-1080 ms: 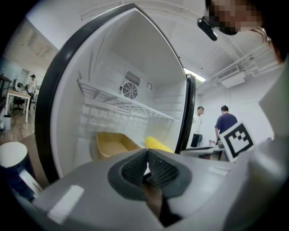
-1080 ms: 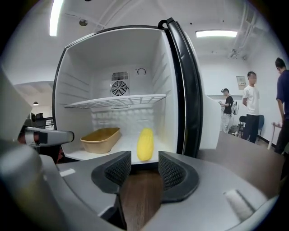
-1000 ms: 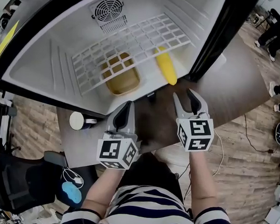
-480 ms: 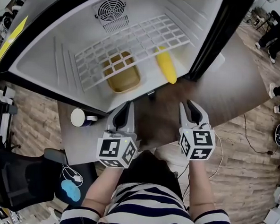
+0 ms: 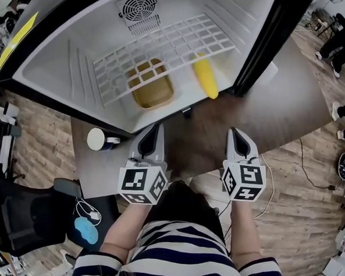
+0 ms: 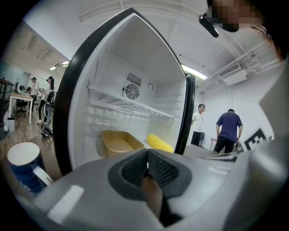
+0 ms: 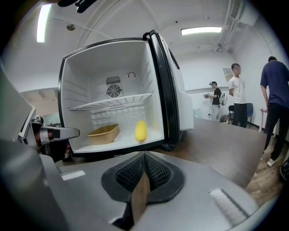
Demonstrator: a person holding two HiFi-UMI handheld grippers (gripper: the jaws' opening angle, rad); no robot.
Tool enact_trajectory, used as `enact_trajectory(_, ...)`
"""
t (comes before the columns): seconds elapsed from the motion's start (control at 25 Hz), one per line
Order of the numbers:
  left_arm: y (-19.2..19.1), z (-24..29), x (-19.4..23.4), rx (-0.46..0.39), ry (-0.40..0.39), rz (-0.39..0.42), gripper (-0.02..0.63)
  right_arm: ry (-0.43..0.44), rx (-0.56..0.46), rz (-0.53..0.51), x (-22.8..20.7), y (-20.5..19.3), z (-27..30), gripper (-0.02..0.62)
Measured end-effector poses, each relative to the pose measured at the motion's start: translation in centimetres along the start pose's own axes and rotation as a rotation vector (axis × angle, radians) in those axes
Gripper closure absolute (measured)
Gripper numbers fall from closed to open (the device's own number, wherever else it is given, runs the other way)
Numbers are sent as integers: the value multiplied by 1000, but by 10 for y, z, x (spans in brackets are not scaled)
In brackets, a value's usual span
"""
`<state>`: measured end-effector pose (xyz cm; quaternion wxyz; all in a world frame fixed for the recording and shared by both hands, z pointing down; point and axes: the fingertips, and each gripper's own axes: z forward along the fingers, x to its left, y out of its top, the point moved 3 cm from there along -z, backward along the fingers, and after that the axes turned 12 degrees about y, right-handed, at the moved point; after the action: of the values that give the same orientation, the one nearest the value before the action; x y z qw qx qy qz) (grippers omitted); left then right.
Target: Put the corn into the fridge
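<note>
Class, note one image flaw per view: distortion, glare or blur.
Head view: fisheye bows the fridge walls. Left gripper view: black corners, and the near left claw looks soft. Right gripper view: the ceiling lights glare, and the fridge door curves.

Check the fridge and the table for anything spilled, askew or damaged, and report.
Nothing stands out. The corn lies whole on the floor of the fridge, beside the yellow tray and under the level wire shelf; no spill shows. The mug stands upright on the table. Only the fridge door is open.
</note>
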<state>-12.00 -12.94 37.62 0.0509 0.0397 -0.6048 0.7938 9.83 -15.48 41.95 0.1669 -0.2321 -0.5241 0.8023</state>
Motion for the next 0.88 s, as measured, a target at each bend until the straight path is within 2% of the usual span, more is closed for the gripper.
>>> enact_trajectory(0.88, -3, -4, 7, 17, 6, -3, 606, 16, 9, -2, 14, 5, -4, 604)
